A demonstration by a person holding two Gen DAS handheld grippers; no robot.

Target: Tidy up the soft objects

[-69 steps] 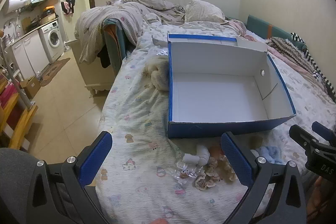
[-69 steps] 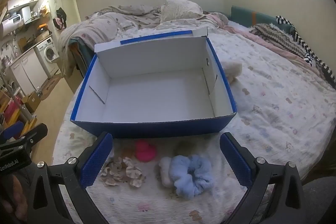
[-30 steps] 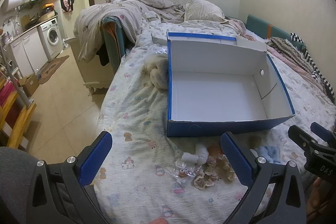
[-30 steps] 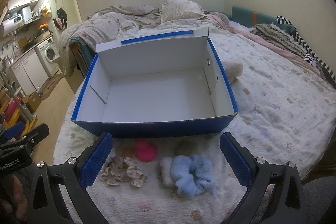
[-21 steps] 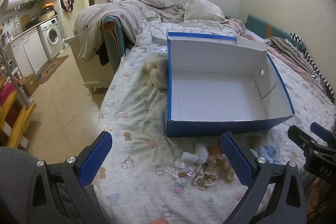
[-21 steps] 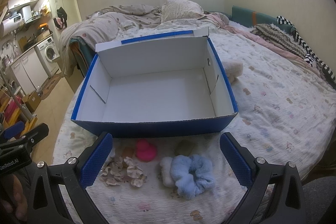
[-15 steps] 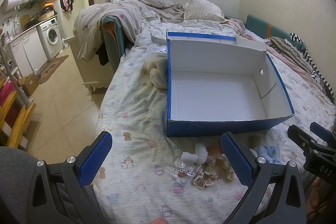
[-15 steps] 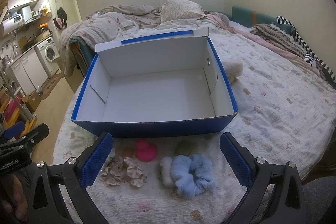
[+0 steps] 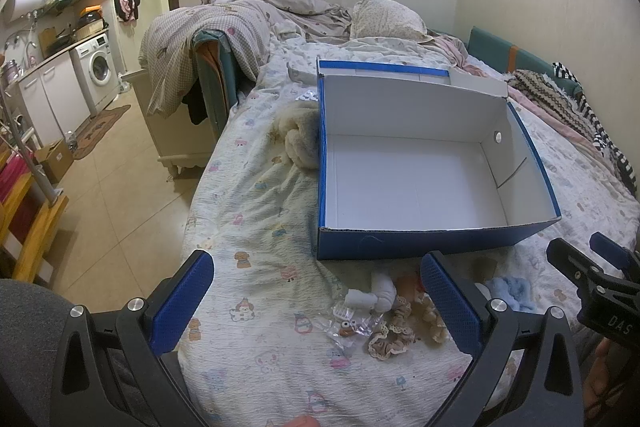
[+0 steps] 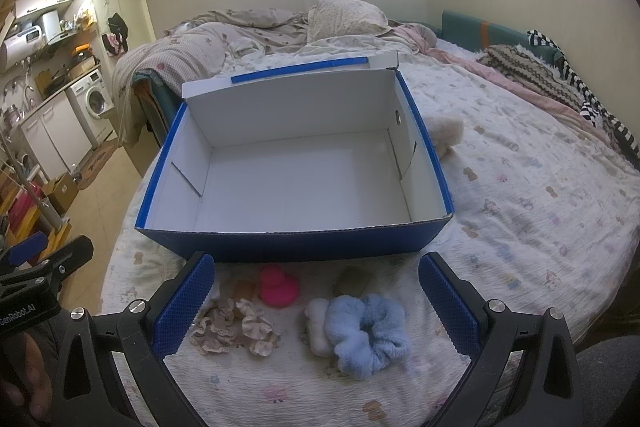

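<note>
An empty blue box with a white inside stands on the bed; it also shows in the left wrist view. In front of it lie a light blue scrunchie, a white fluffy piece, a pink duck toy, beige lace scrunchies and a small brown pad. My right gripper is open above these items. My left gripper is open above a white plush piece, lace scrunchies and a clear packet.
A cream fluffy item lies left of the box and another right of it. Crumpled bedding and a pillow are at the far end. Knitted blankets lie at the right. The bed's left edge drops to a tiled floor.
The left wrist view has drawn back very slightly from the box. The right gripper has barely moved. Both stay open and empty.
</note>
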